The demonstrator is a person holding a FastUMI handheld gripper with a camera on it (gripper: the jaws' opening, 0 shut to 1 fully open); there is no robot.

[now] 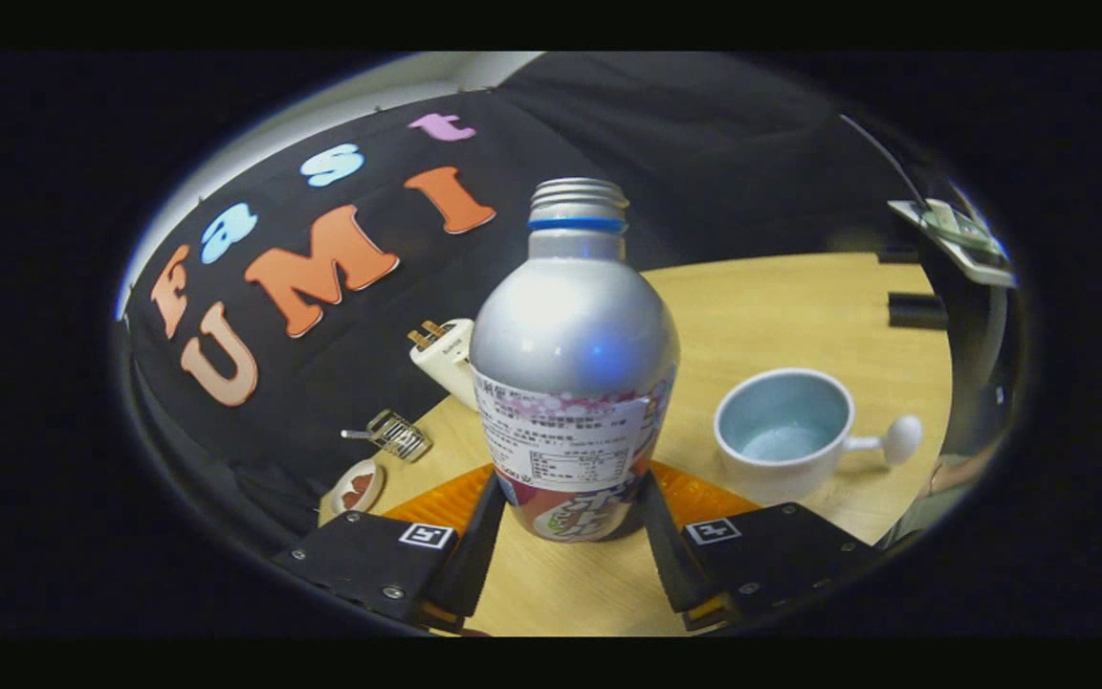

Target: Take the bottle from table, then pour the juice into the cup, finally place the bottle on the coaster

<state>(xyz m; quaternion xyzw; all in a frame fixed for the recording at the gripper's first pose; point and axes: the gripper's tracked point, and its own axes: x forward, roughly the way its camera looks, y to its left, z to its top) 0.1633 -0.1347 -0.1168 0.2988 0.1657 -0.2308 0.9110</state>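
Item: bottle [573,364], silver, cap off, label facing me. Upright between my fingers, base level with their tips; whether it rests on the table [800,306] or is just lifted I cannot tell.

Item: my gripper [565,522]. Fingers stand at a moderate spread, one each side of the bottle's lower body and touching it or nearly so. I judge them clamped on it, though firm pressure is hard to confirm.

Item: cup [782,431], white, pale blue inside, at 3 o'clock from the bottle, near but apart. Looks empty of juice; handle points away to the right.

Item: coaster [358,486], small round disc, at 8 o'clock from the bottle, near the table edge, nothing on it.

Status: the take is in hand or just made. Pouring not done. Placing on coaster not done.
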